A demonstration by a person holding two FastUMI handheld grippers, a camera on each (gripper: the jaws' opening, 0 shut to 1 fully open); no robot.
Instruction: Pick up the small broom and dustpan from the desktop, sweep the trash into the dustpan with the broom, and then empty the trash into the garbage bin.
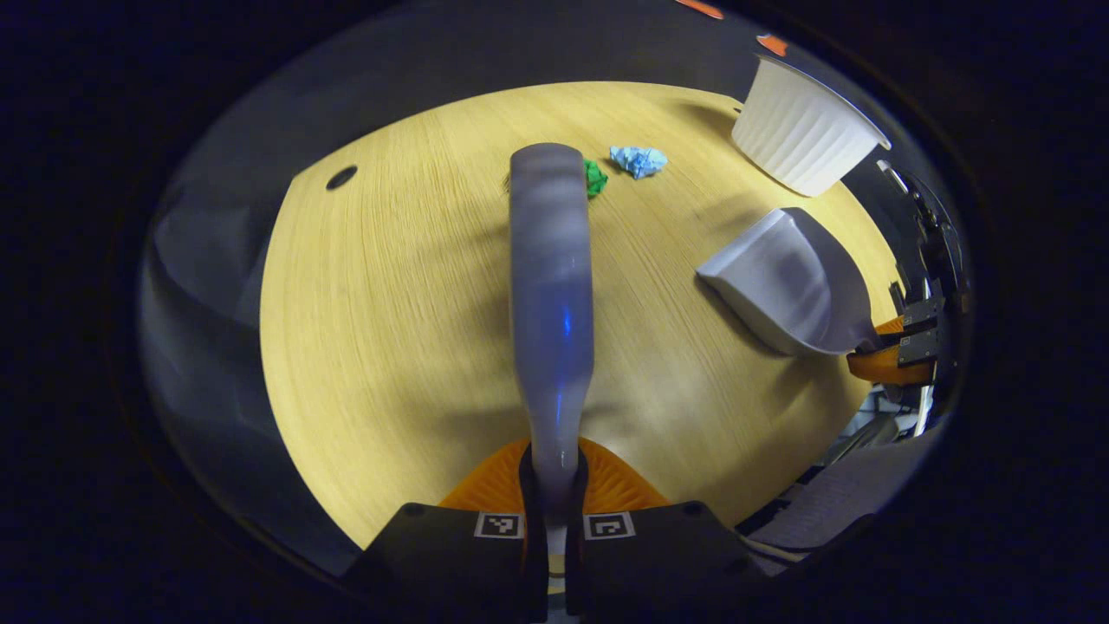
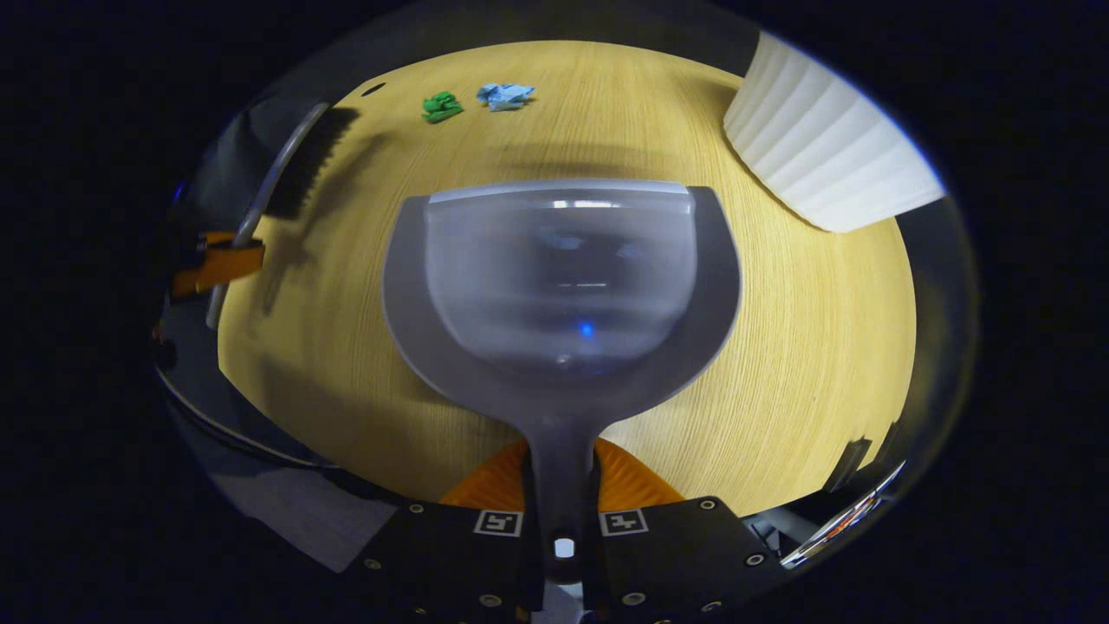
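**A:** So what's sitting around the trash? Anything in the way?

**B:** Not much. In the left gripper view the green paper wad (image 1: pixel 594 178) and the blue paper wad (image 1: pixel 638 160) sit near each other at about 12 o'clock on the wooden desktop (image 1: pixel 390 303), with the green one partly tucked behind the far end of the broom (image 1: pixel 551 286). The white garbage bin (image 1: pixel 801 134) is at 2 o'clock, and there's a small dark hole (image 1: pixel 341 177) in the desktop at 10 o'clock. The path between the dustpan (image 2: pixel 563 286) and the wads looks like bare wood grain.

**A:** Materials?

**B:** Broom and dustpan are smooth grey plastic, a bit glossy. The bin is ribbed, and it flares toward its rim. Both wads are crinkly and crumpled. In the right gripper view you can see the broom's dark bristles at 10 o'clock.

**A:** Which way is stuff pointing?

**B:** The broom's long axis runs straight from 6 to 12 o'clock in the left gripper view, head end toward the wads. The dustpan handle comes in at 6 o'clock in the right gripper view, open mouth facing 12 o'clock toward the trash.

**A:** Grips?

**B:** The left gripper (image 1: pixel 552 472) has its fingers clamped on the broom handle, and the right gripper (image 2: pixel 561 485) is pinched onto the dustpan handle the same way.
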